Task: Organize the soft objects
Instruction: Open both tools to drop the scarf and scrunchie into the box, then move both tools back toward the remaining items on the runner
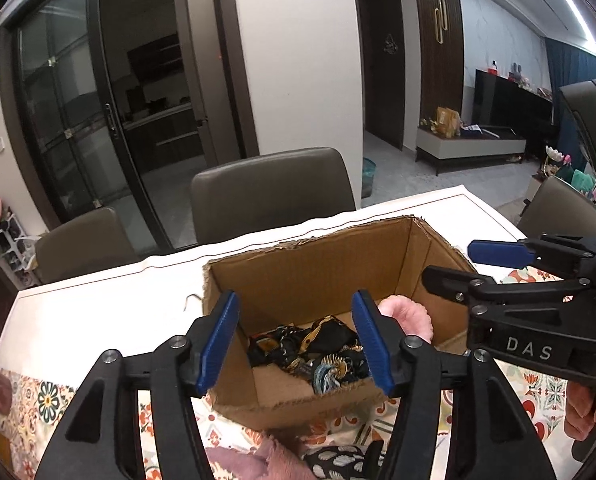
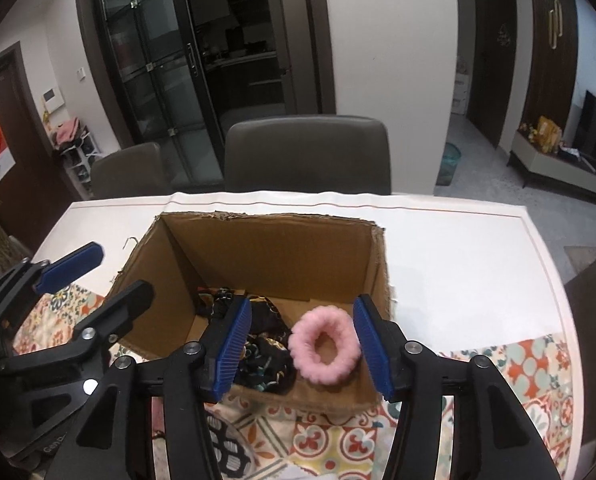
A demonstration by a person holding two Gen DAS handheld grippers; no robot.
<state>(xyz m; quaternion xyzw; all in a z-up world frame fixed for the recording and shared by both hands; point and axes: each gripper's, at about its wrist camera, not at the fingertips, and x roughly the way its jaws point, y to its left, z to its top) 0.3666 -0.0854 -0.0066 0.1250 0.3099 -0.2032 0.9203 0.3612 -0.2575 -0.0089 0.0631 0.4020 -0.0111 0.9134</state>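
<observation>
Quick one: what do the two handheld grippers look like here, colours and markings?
Both match: black angular linkage arms with silver pivot bolts, and ribbed blue pads on the fingers. The right gripper carries white "DAS" lettering on its body and a green glow behind. The left gripper shows no lettering.

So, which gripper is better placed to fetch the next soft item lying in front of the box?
Left, probably. The left gripper is open and empty, and pink fringed cloth lies just beneath it, before the cardboard box. The right gripper is above the pink scrunchie inside.

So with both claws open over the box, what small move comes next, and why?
Probably draw the right claw back toward the loose cloth near the table's front edge. The pink fluffy ring lies free in the cardboard box beside the dark patterned fabric; neither it nor the left claw holds anything.
</observation>
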